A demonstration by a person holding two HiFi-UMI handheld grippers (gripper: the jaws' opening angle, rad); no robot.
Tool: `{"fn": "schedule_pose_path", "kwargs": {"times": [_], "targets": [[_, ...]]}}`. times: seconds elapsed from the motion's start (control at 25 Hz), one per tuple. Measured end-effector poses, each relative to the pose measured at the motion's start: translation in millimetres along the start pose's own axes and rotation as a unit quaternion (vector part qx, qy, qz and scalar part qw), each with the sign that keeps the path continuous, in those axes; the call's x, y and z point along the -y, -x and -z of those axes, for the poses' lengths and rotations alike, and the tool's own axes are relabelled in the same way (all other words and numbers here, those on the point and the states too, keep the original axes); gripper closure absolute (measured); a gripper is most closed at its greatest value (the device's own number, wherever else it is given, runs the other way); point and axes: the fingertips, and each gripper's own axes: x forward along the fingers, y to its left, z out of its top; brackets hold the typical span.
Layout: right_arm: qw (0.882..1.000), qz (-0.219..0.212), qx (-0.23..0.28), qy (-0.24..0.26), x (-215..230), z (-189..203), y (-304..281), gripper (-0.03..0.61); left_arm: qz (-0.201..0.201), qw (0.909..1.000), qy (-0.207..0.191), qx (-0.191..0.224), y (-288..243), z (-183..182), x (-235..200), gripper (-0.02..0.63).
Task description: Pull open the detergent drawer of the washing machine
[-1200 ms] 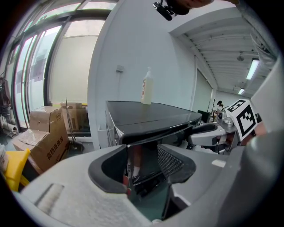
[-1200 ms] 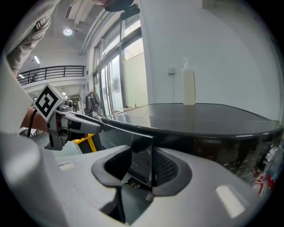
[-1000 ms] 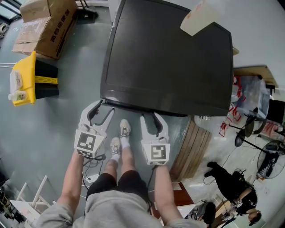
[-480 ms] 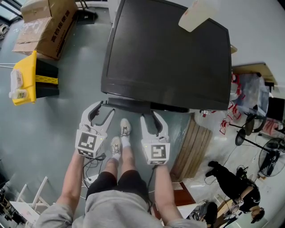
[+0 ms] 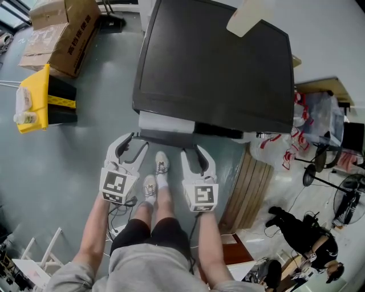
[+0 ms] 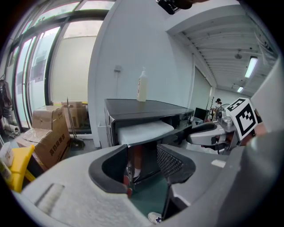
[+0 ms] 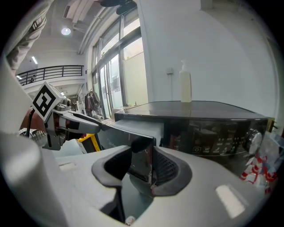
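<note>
The washing machine [image 5: 217, 68] has a dark top and stands in front of me. Its detergent drawer [image 5: 165, 122] sticks out of the front at the left, its white body showing behind a dark front panel. My left gripper [image 5: 132, 140] is shut on the panel's left end, my right gripper [image 5: 194, 151] on its right end. In the left gripper view the panel [image 6: 143, 157] fills the gap between the jaws, with the white drawer [image 6: 144, 131] above it. The right gripper view shows the glossy panel edge [image 7: 142, 166] pinched between the pads, beside the control panel [image 7: 213, 133].
A pale bottle [image 5: 251, 17] stands on the machine's top at the back. Cardboard boxes [image 5: 60, 34] and a yellow bin [image 5: 31, 100] lie to the left, a wooden pallet [image 5: 248, 185] and bags [image 5: 316, 114] to the right. My feet [image 5: 157, 171] are between the grippers.
The drawer has slid out of the machine toward me, so its white body now shows. Both grippers came back with it, still on the front panel.
</note>
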Motion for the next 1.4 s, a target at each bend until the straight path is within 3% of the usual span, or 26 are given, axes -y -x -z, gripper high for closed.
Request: {"fn": "schedule_pose_path", "kwargs": {"times": [1.4], "targets": [[1.000,0.004,0.001,-0.005,-55,51,92,0.425,0.002,1.0000,0.002,-0.005,87,53,61,0.403]]}}
